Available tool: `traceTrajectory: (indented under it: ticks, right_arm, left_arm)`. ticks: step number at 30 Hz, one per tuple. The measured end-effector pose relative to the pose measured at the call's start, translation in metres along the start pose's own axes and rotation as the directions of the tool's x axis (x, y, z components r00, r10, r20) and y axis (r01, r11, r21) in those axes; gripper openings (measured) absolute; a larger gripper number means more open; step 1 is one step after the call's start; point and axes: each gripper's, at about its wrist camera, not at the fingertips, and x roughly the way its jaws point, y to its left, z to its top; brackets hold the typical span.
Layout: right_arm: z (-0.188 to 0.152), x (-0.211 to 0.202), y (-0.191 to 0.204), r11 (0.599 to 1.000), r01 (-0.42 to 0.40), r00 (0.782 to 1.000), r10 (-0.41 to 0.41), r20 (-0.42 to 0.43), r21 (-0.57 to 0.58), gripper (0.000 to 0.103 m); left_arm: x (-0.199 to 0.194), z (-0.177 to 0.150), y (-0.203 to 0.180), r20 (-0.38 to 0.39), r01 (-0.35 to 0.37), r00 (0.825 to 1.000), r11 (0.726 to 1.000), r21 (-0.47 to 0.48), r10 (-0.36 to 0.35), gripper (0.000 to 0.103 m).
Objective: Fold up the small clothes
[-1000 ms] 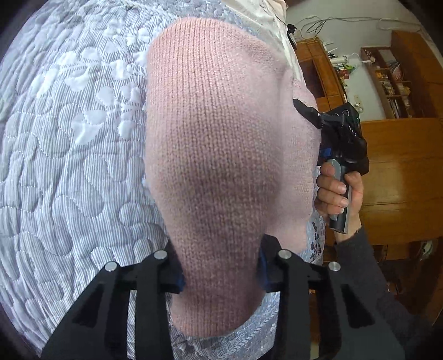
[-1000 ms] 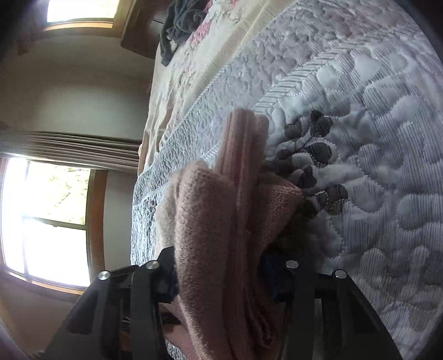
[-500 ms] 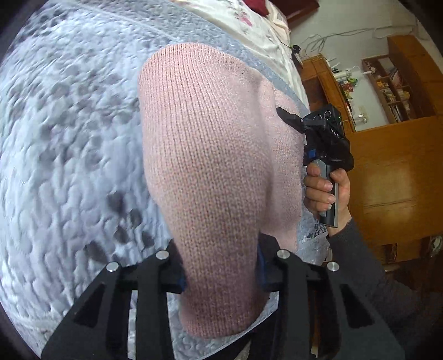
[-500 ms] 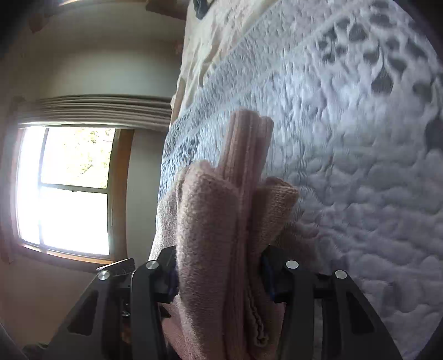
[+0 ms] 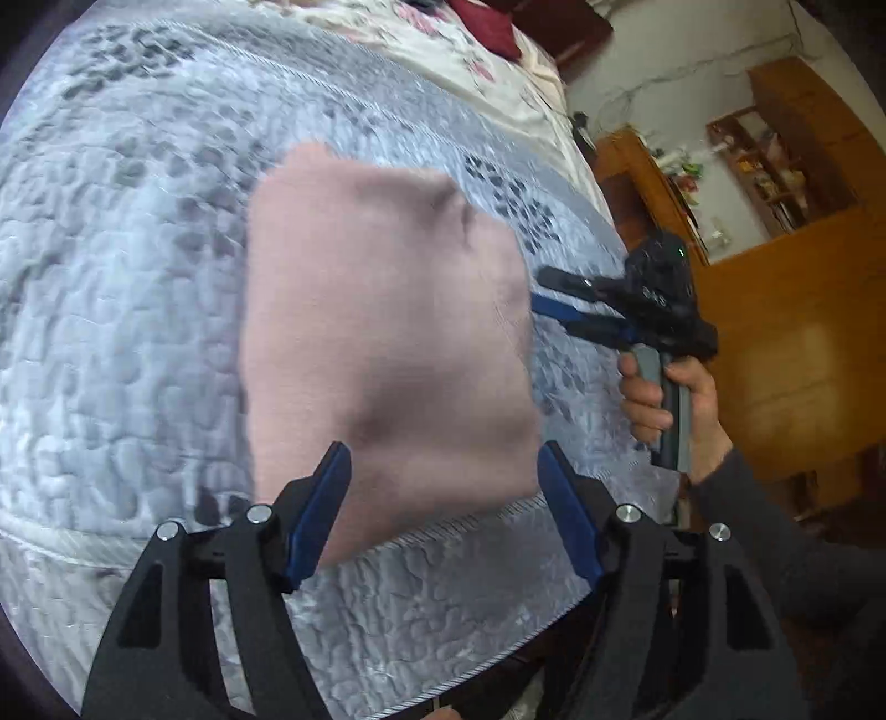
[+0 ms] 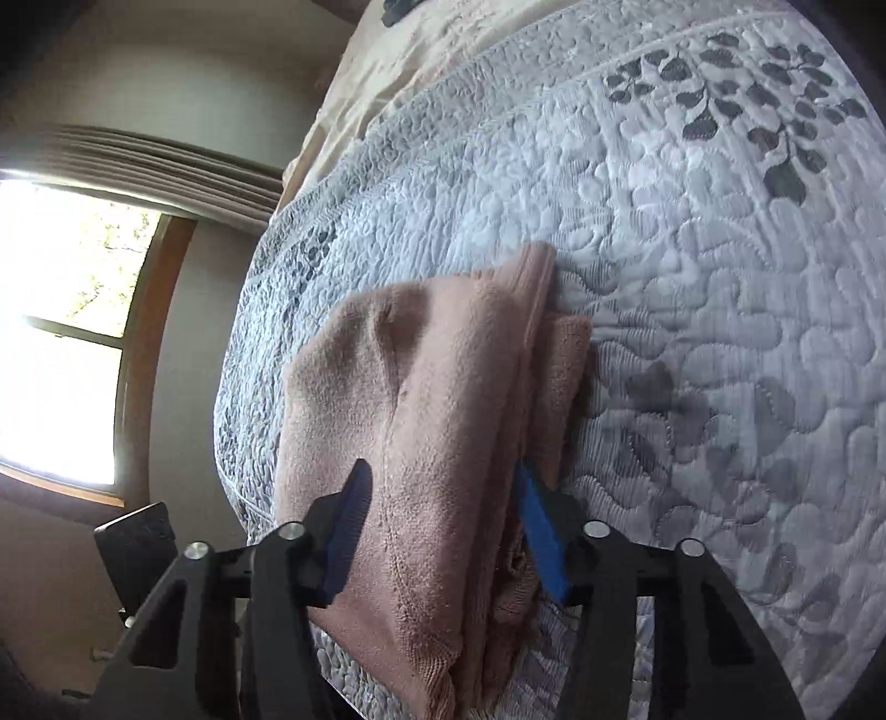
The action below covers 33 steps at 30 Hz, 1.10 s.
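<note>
A pink knit garment (image 5: 382, 310), folded into a thick pad, lies on the grey-blue quilt (image 5: 138, 277) near the bed's edge. My left gripper (image 5: 440, 457) is open, its blue pads spread wide on either side of the garment's near edge and not touching it. In the left wrist view, my right gripper (image 5: 536, 287) sits at the garment's right edge, held by a person's hand (image 5: 664, 399). In the right wrist view, the folded layers of the garment (image 6: 443, 360) still pass between the pads of my right gripper (image 6: 440, 487), whose jaws stand a little apart.
The quilt (image 6: 692, 277) spreads far beyond the garment. A cream floral sheet (image 5: 443, 44) with a dark red item (image 5: 487, 27) lies at the bed's far end. Wooden furniture (image 5: 786, 332) stands right of the bed. A bright window (image 6: 55, 332) is on the far side.
The garment hung lifted between both shut grippers; now it lies flat on the quilt. My left gripper has opened wide and let go. My right gripper's jaws have eased apart slightly.
</note>
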Motion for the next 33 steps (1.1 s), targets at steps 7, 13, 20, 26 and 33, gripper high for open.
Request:
traceTrajectory:
  ticks: [7,13,20,26,33]
  right_arm:
    - [-0.011,0.005,0.012,0.961,0.247,0.966,-0.233,0.116,-0.128,0.012]
    - [0.001,-0.036,0.035,0.961,0.249,0.943,-0.211,0.256,-0.124,0.027]
    - [0.019,0.031,0.027,0.900,0.374,0.927,-0.362,0.094,-0.222,0.020]
    - [-0.014,-0.001,0.065,0.890,0.324,0.946,-0.301,0.122,-0.320,0.022]
    - [-0.046,0.023,0.057,0.835,0.383,0.919,-0.390,0.067,-0.396,0.015]
  left_arm:
    - [0.027,0.001,0.002,-0.065,0.102,0.992,0.992,-0.069,-0.107,0.056]
    - [-0.031,0.070,0.009,0.146,0.186,0.973,0.982,-0.030,-0.180,0.063]
    - [0.016,0.130,0.049,0.043,-0.014,0.999,1.000,-0.021,0.015,0.044]
    - [-0.031,0.107,0.005,0.074,-0.001,0.997,0.993,0.122,-0.009,0.048]
    - [0.014,0.064,0.003,0.017,-0.222,0.974,0.947,0.231,0.224,0.041]
